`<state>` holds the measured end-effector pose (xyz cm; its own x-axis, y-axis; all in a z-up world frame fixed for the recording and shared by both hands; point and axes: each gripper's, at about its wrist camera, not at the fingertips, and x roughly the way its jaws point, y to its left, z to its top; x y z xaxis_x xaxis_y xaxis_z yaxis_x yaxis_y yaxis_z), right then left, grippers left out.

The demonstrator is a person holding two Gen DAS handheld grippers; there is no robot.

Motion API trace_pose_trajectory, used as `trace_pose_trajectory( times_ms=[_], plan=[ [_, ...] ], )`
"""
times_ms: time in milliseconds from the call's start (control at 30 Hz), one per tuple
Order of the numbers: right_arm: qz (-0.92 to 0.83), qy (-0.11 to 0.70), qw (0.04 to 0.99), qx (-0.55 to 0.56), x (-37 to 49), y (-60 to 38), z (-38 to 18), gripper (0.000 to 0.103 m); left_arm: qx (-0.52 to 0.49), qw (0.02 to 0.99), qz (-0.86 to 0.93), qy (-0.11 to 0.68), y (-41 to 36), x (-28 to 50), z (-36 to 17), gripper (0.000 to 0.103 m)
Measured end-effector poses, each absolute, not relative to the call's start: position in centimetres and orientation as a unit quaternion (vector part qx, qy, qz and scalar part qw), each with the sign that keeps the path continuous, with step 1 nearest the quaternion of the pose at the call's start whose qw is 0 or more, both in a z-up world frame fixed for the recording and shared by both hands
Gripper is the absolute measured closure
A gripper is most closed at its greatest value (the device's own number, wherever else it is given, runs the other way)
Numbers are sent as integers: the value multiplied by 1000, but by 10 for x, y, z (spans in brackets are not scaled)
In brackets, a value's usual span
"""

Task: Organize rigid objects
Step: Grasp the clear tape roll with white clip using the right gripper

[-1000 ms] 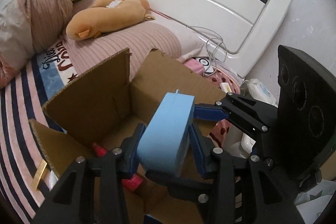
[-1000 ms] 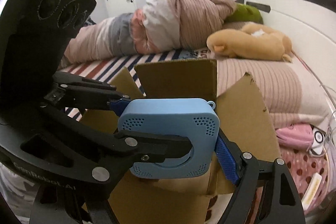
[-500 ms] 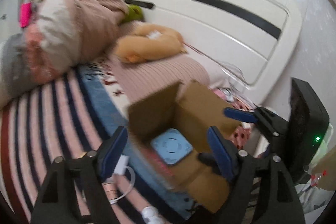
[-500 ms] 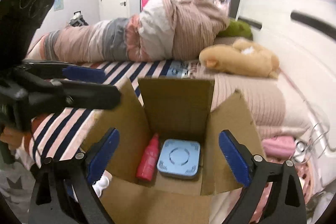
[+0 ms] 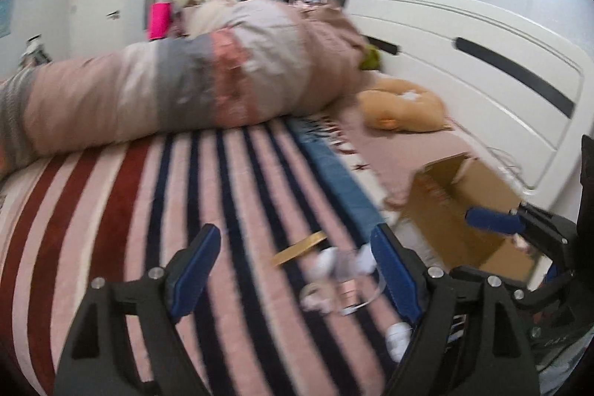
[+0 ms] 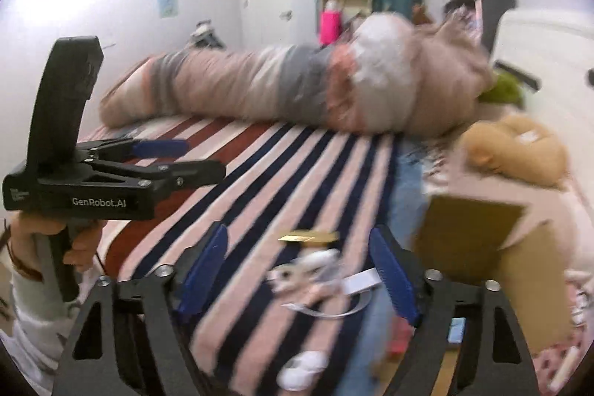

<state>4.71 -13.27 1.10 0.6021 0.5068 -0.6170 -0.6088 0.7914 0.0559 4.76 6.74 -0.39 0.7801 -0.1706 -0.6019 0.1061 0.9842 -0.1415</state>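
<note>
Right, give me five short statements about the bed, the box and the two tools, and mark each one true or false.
1. The left tool is open and holds nothing. True.
2. The right tool grips a blue device. False: it is open and empty.
3. The cardboard box stands on the bed with its flaps open. True.
4. The thin gold item lies inside the box. False: it lies on the striped blanket, outside the box.
5. The tan plush toy lies at the foot of the bed, far from the headboard. False: it lies right by the white headboard.
</note>
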Motion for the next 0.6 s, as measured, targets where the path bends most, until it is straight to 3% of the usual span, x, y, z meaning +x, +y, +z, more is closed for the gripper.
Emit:
trace_pose_trajectory(
  times_ms=[233,533,600],
  plan=[
    [333,433,834,-80,76,-78,-79,51,-89,929,-52,356,113,44,-61,22],
    [279,495,817,-97,120,-63,-157,52,-112,917,-45,381,128,59,-95,22],
    [273,498,816,-104,130,-59,-166,59,-113,915,-44,384,130,62,-98,22]
  ],
)
